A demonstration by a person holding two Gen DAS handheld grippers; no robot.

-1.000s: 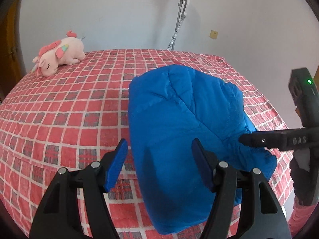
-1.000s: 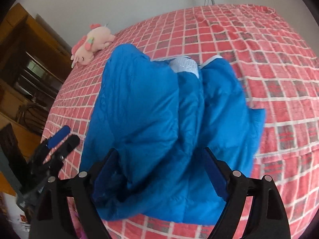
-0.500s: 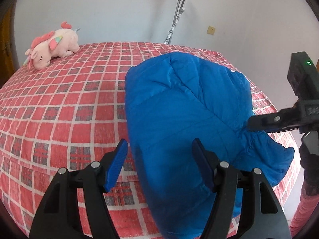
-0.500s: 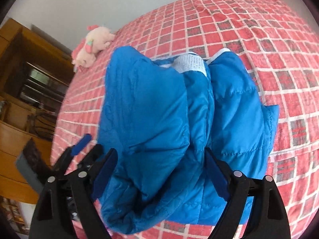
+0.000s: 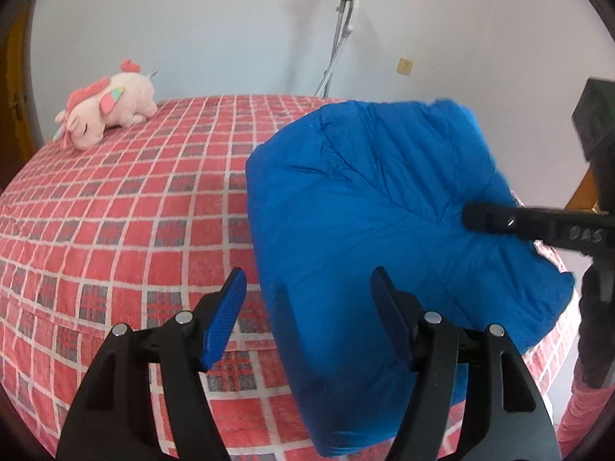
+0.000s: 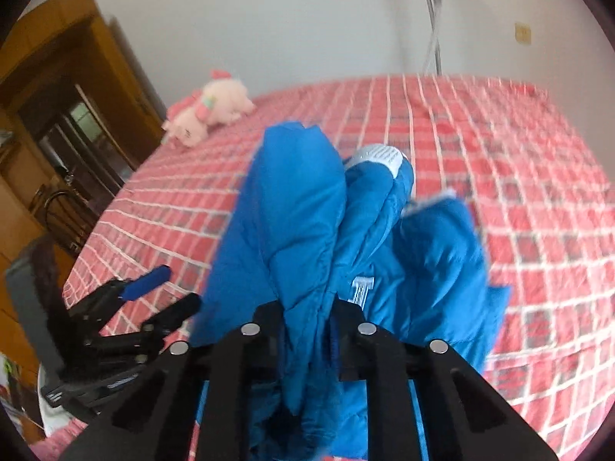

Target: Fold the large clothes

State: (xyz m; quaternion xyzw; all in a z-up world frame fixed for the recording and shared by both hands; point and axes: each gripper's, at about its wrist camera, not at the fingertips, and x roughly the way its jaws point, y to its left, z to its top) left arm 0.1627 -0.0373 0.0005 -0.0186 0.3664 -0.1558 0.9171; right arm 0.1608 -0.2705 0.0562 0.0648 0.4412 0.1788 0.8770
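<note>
The blue jacket (image 5: pixel 369 207) lies bunched on the bed (image 5: pixel 115 211) — one fold made, more left. At six o'clock its hem is pinched by the right claw (image 6: pixel 307 322); the left claw (image 5: pixel 307 307) is spread, empty.

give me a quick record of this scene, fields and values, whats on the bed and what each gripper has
surface: bed with red checked cover
garment: blue padded jacket, bunched, partly lifted
left gripper: open, holding nothing, pads either side of the jacket's near edge
right gripper: shut on a fold of the jacket
other item: pink plush toy at the bed's far corner, apart from the jacket
background: white wall, metal crutch leaning on it
</note>
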